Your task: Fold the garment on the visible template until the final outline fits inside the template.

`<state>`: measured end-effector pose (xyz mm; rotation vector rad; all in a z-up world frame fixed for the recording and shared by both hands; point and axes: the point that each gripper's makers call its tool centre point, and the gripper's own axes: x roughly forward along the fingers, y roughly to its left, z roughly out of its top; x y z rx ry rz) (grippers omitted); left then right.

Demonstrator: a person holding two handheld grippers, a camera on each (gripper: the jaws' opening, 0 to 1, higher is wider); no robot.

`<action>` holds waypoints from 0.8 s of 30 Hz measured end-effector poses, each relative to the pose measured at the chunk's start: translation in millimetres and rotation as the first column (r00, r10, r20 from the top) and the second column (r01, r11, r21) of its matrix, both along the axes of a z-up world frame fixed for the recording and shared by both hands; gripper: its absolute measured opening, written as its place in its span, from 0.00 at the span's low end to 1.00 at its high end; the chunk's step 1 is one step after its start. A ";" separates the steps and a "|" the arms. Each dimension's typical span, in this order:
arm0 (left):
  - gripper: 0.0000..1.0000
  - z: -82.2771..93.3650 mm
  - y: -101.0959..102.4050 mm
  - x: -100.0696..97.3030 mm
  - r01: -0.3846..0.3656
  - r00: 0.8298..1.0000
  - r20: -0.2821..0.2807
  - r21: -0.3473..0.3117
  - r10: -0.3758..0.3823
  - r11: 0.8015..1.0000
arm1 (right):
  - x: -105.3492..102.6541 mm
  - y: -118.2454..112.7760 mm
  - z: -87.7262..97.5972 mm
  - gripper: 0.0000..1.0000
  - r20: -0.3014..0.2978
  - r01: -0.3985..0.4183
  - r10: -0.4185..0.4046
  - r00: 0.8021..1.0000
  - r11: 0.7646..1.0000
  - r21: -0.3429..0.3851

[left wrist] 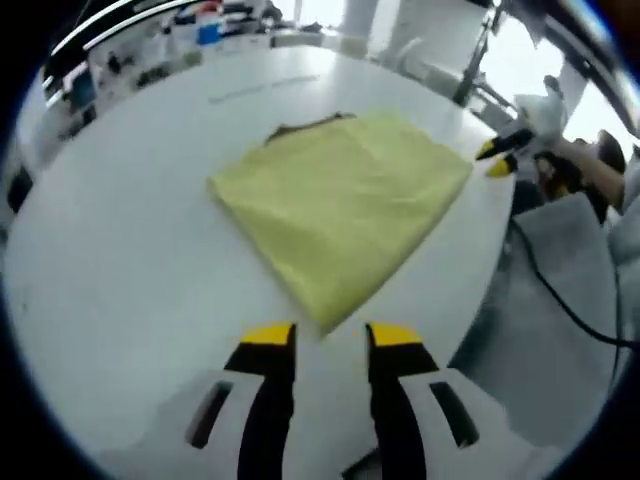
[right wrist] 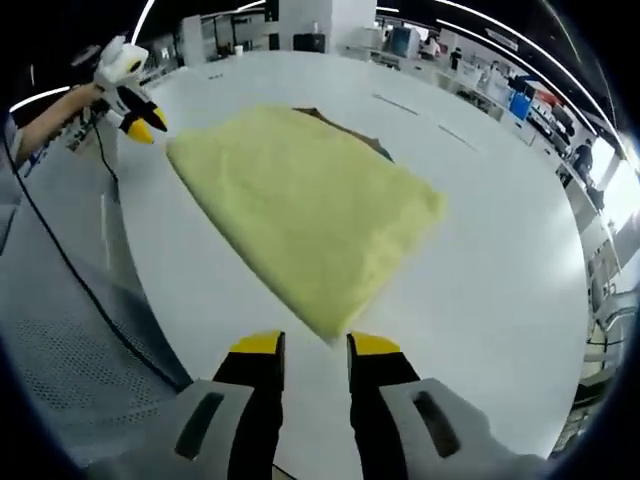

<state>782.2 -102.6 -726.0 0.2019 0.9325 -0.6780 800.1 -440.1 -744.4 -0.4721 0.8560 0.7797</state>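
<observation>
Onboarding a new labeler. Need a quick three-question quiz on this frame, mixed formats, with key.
1. True or false: the yellow garment lies folded on the white table.
2. The left gripper is: A) shut on the cloth B) open, just off the nearest corner C) lifting an edge.
3. Fill in: a dark template edge peeks out at the garment's ____ side.

Key: 1 true; 2 B; 3 far.
</observation>
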 end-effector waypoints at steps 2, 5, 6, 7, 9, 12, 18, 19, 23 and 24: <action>0.30 8.4 -5.7 -0.2 0.005 1.000 0.018 -0.020 -0.005 1.000 | -1.1 4.8 9.1 0.31 0.013 -0.004 0.004 1.000 1.000 0.013; 0.34 21.2 -11.6 -1.6 0.016 0.999 0.050 -0.024 -0.015 1.000 | -4.1 11.9 21.4 0.39 0.032 -0.011 0.011 0.999 1.000 0.023; 0.36 26.2 -13.7 -2.6 0.025 0.998 0.066 -0.017 -0.024 1.000 | -4.3 14.3 25.4 0.42 0.044 -0.015 0.014 0.999 0.999 0.029; 0.38 29.0 -15.0 -3.8 0.033 0.997 0.072 -0.012 -0.032 0.999 | -5.6 16.4 29.0 0.45 0.051 -0.019 0.017 0.999 0.999 0.032; 0.39 35.3 -16.2 -4.3 0.048 0.994 0.102 0.000 -0.048 0.999 | -8.5 20.8 36.1 0.49 0.058 -0.020 0.017 0.998 0.999 0.048; 0.44 43.9 -20.6 -10.0 0.054 0.993 0.108 -0.014 -0.052 0.998 | -13.0 26.1 42.2 0.55 0.051 -0.008 0.004 0.999 0.996 0.085; 0.59 54.7 -21.5 -20.8 0.077 0.987 0.140 0.005 -0.077 0.997 | -20.7 27.8 51.3 0.74 0.076 -0.015 0.008 0.997 0.995 0.094; 0.61 56.6 -21.8 -23.0 0.078 0.987 0.142 0.003 -0.078 0.997 | -22.1 28.8 53.9 0.79 0.077 -0.012 0.004 0.997 0.995 0.103; 0.67 64.9 -22.1 -27.3 0.077 0.983 0.166 0.001 -0.076 0.997 | -26.6 31.7 63.5 0.87 0.100 -0.020 0.009 0.995 0.994 0.111; 0.68 68.9 -23.9 -29.1 0.080 0.982 0.175 -0.005 -0.078 0.997 | -27.8 32.9 67.2 0.89 0.109 -0.025 0.012 0.994 0.994 0.111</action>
